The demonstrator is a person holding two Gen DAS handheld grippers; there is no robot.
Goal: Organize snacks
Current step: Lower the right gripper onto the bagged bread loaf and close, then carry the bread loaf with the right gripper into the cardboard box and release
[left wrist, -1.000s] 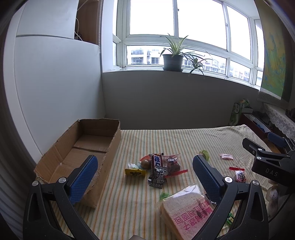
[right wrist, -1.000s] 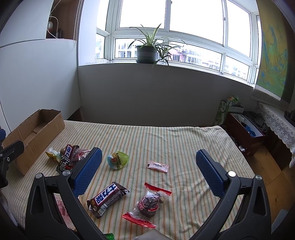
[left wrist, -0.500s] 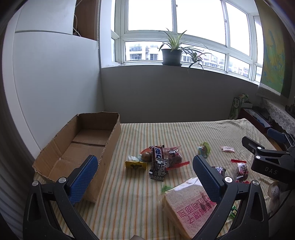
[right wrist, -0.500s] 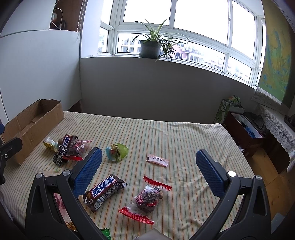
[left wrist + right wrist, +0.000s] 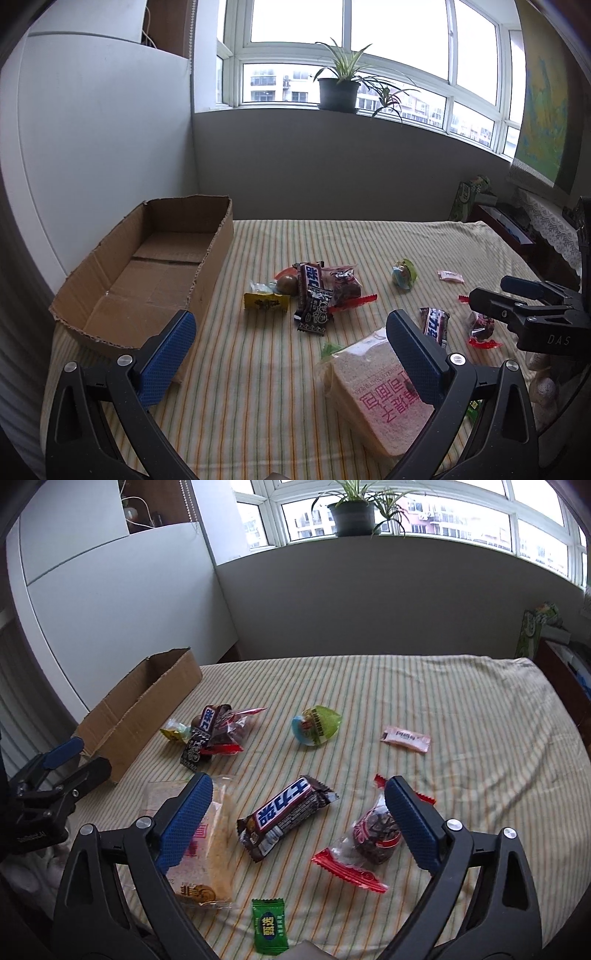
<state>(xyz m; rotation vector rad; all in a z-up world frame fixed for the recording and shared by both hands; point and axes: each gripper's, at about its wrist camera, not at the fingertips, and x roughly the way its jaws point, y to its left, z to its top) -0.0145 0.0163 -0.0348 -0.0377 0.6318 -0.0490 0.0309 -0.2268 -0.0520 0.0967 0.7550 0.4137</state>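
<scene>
Both grippers are hanging over a striped cloth [image 5: 461, 709] with their jaws spread wide and nothing between the pads. The left gripper [image 5: 291, 354] is sitting just in front of the box [image 5: 155, 266], which is lying open at the cloth's left edge; its near corner is hiding behind the left blue pad [image 5: 166, 354]. The right pad is covering part of the bread pack [image 5: 373, 391], whose pink print is reading upside down here.

The right gripper [image 5: 299, 823] is framing a chocolate bar [image 5: 284, 816] that is lying between its fingers. Its right pad is overlapping a red-ended sweet [image 5: 369, 838], and its left pad is masking part of the bread. A green candy [image 5: 269, 930] is lying at the bottom edge, close to the camera. Farther back a green egg [image 5: 316, 725] and a pink sachet [image 5: 406, 738] are lying apart from each other. A heap of wrappers [image 5: 214, 731] is sitting near the box; the pieces are overlapping, so their count is hard to make out. From the left view, the right gripper is showing only partly at the frame's right edge.
</scene>
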